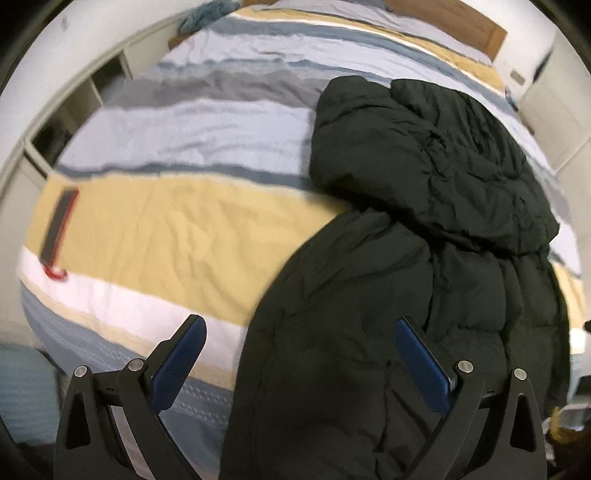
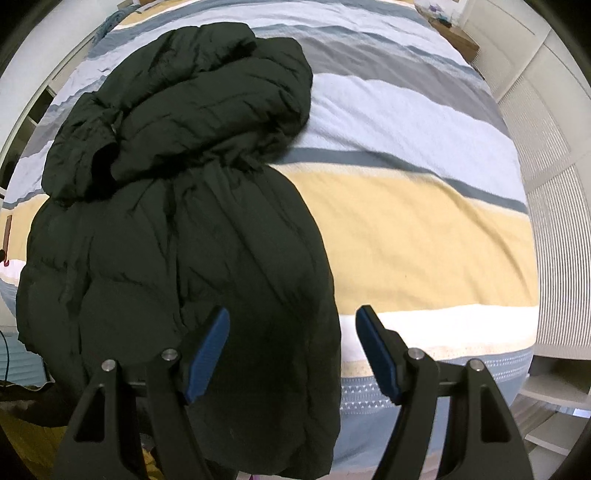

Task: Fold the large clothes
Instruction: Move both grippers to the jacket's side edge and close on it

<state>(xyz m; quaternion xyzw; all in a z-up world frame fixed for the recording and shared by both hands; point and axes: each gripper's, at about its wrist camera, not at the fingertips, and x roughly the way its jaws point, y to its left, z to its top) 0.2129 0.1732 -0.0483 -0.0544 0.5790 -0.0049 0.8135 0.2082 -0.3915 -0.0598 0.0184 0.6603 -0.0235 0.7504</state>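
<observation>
A large dark green puffer jacket [image 1: 424, 229] lies lengthwise on a striped bed cover [image 1: 177, 221], its hood bunched at the far end and its hem hanging over the near bed edge. My left gripper [image 1: 301, 328] hovers open above the jacket's left lower edge, with nothing between its blue pads [image 1: 177, 365]. In the right wrist view the same jacket [image 2: 177, 221] fills the left half. My right gripper [image 2: 293, 325] hovers open over the jacket's right lower edge, with the bed cover [image 2: 424, 251] to its right.
A dark flat phone-like object with a red cord [image 1: 59, 229] lies on the yellow stripe at the left. White cabinets [image 1: 55, 122] line the left wall. A wooden headboard [image 1: 461, 26] stands at the far end. White slatted cupboard fronts [image 2: 561, 258] stand right of the bed.
</observation>
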